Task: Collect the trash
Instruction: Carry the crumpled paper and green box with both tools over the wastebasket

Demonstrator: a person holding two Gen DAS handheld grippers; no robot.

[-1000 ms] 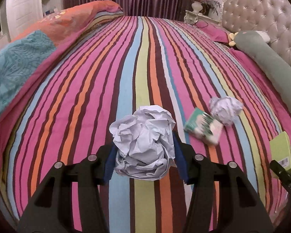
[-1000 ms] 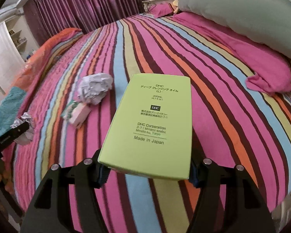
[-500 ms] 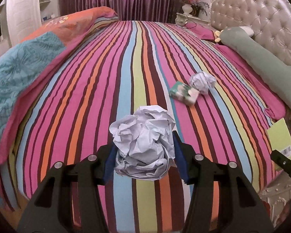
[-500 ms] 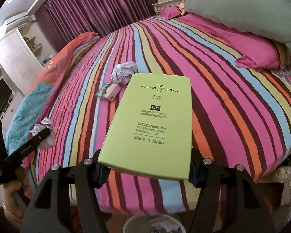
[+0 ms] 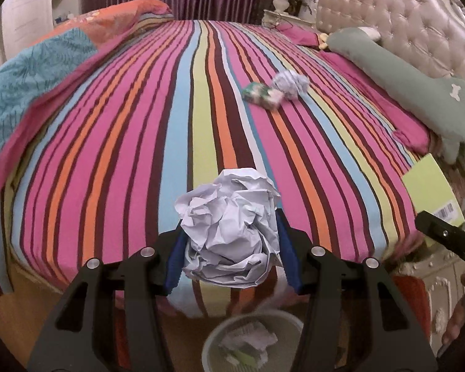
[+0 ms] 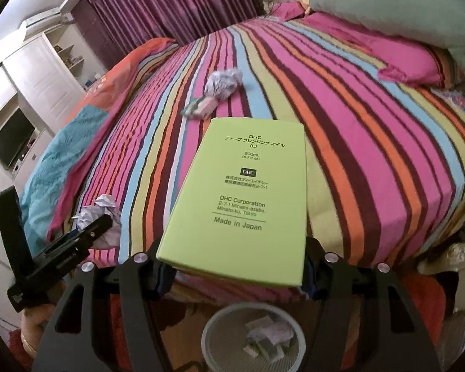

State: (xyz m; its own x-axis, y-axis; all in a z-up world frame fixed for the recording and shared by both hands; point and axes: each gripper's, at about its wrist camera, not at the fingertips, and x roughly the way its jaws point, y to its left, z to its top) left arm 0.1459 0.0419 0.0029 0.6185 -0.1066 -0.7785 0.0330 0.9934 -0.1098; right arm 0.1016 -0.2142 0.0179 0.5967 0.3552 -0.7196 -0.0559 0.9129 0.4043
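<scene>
My left gripper (image 5: 231,248) is shut on a crumpled white paper ball (image 5: 229,229), held past the bed's foot edge above a round white waste bin (image 5: 252,341). My right gripper (image 6: 235,268) is shut on a lime-green DHC carton (image 6: 241,198), also above the bin (image 6: 253,338). The bin holds several scraps. On the striped bed lie another paper ball (image 5: 290,82) and a small green-and-pink packet (image 5: 262,96); both show in the right wrist view, the ball (image 6: 223,83) and the packet (image 6: 200,108). The left gripper and its ball (image 6: 100,220) show at the right view's left.
The striped bedspread (image 5: 186,117) fills both views. A teal and orange quilt (image 5: 31,71) lies on the left side, a green bolster (image 5: 412,83) and tufted headboard (image 5: 403,21) on the right. White cabinets and a TV (image 6: 12,142) stand by the left wall. A white ornate bedside piece (image 5: 443,282) is near the bin.
Both grippers have pulled back from over the bed to beyond its foot edge. The waste bin has come into view below both. The items on the bed now look farther away.
</scene>
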